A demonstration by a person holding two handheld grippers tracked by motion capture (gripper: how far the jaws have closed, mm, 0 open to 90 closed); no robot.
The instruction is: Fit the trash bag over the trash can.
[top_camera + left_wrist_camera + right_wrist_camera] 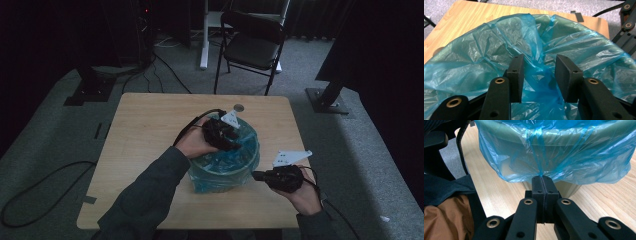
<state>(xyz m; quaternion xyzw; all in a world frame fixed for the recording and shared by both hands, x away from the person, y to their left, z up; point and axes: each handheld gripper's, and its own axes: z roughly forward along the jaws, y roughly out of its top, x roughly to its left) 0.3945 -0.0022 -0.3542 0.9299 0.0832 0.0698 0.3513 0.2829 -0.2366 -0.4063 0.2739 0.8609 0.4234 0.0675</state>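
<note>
A small bin (570, 188) lined with a blue plastic bag (227, 167) stands on the wooden table (150, 130), right of its middle. My left gripper (237, 145) hangs over the bin's mouth. In the left gripper view it (539, 77) is open, with a raised fold of the bag (486, 50) between its pads, which do not press on it. My right gripper (256, 175) is at the bin's near right side. In the right gripper view it (542, 179) is shut on the bag's (574, 157) hanging edge, and the film runs taut up from the tips.
A black folding chair (252, 45) stands beyond the table's far edge. A round hole (239, 107) sits in the tabletop just behind the bin. Cables (30, 195) and stand bases (327, 100) lie on the grey floor. A sleeve (145, 195) crosses the table's near left.
</note>
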